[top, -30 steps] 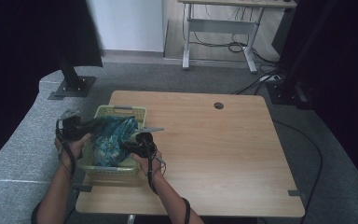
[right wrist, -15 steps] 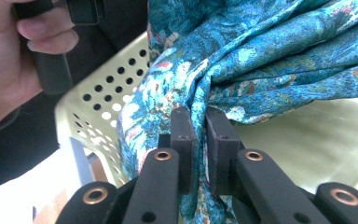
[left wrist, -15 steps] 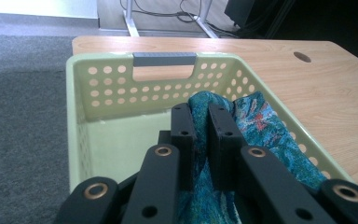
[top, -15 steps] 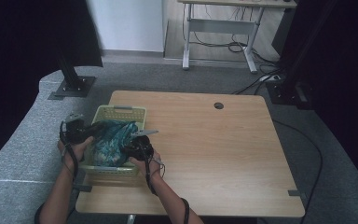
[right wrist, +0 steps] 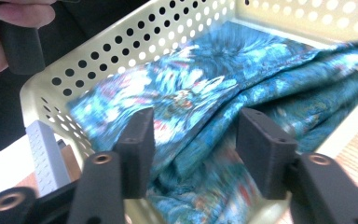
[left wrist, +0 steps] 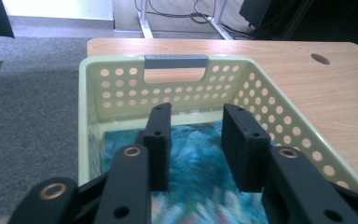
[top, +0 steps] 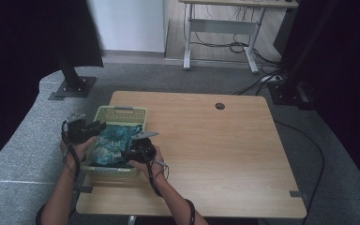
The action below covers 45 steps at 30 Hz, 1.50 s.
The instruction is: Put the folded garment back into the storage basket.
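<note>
A pale green perforated basket [top: 122, 110] with a grey handle stands at the table's left edge. A teal flowered cloth [top: 115, 140] lies bunched inside it. My left gripper [top: 91, 127] hangs over the basket's left rim and my right gripper [top: 138, 150] over its near right corner. In the left gripper view the basket [left wrist: 121, 88] holds the cloth [left wrist: 196, 186] below my left gripper [left wrist: 196, 116]. Its jaws have just been opening, with nothing between them. In the right gripper view my right gripper [right wrist: 196, 116] has just opened too, above the cloth [right wrist: 205, 74] in the basket [right wrist: 121, 46].
The wooden table [top: 215, 145] stretches right of the basket, with a round cable hole [top: 220, 106] near its far edge. Grey carpet lies left of the table. A black stand base [top: 72, 86] sits at the back left, a desk frame [top: 215, 33] behind.
Both grippers' jaws have opened and let go of the cloth, which has sunk from a raised bundle down into the basket. The hands have hardly moved.
</note>
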{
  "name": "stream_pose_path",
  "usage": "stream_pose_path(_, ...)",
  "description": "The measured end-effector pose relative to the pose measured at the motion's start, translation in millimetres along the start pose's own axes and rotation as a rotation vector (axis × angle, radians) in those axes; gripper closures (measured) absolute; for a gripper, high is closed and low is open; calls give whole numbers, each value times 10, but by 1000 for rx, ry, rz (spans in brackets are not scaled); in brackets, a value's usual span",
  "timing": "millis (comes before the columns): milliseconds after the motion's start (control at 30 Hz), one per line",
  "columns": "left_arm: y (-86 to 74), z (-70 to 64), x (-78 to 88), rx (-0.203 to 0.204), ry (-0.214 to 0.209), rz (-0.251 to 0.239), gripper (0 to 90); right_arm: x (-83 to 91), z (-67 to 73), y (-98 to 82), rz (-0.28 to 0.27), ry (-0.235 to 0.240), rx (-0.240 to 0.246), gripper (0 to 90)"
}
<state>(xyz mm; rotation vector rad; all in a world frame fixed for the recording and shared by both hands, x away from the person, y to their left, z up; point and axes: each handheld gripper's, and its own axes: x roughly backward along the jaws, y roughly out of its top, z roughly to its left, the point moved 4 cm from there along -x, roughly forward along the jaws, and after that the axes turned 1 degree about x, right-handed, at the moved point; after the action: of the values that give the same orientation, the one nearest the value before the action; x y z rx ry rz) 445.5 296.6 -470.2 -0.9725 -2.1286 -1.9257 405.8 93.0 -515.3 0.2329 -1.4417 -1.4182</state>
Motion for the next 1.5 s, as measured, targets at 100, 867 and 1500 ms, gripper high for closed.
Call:
stream_pose_path(100,-11,-37,-2,1,-8,5,585,73,5,2,-18,0,12,376)
stream_pose_path(867,-127,-511,78,-30,-29,23,486,726,-286,-127,-100,97,5,345)
stream_pose_path(1500,-256,-1049,136,-103,-74,19,444,1332,-580,-396,-110,34,35,350)
